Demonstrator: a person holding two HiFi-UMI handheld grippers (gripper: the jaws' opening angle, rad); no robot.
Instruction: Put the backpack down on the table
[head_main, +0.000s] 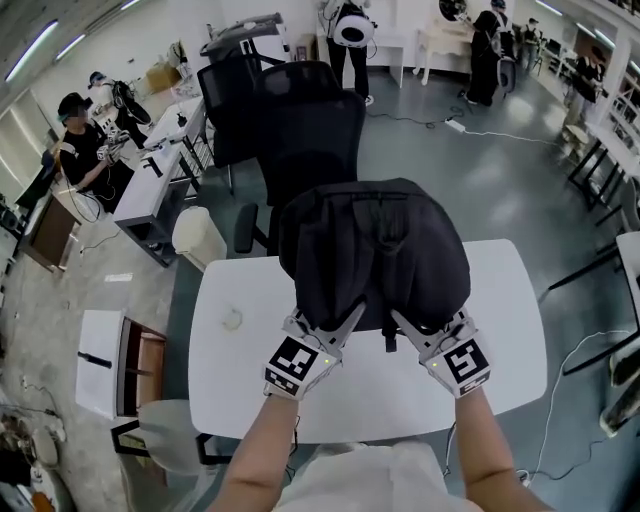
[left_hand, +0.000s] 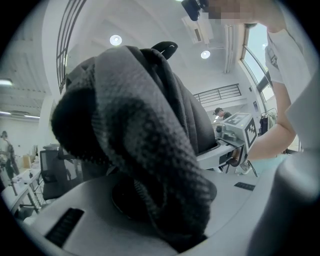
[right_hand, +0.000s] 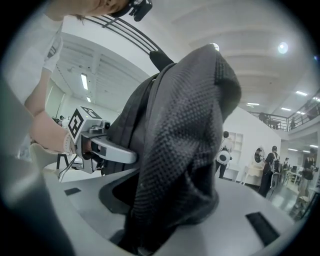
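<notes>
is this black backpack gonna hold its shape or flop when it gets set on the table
Probably floppy: the backpack fabric bunches and folds where the left gripper and right gripper pinch it. It looks slack, so it will likely slump on the table. The mesh weave should resist slipping.

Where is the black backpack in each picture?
Head view: the backpack is in the middle, over the white table.
Left gripper view: its mesh fabric fills the centre, pinched between the jaws.
Right gripper view: the same fabric fills the centre, pinched between the jaws.
Shared landmark: the person's white shirt, at the bottom, right and upper left.
</notes>
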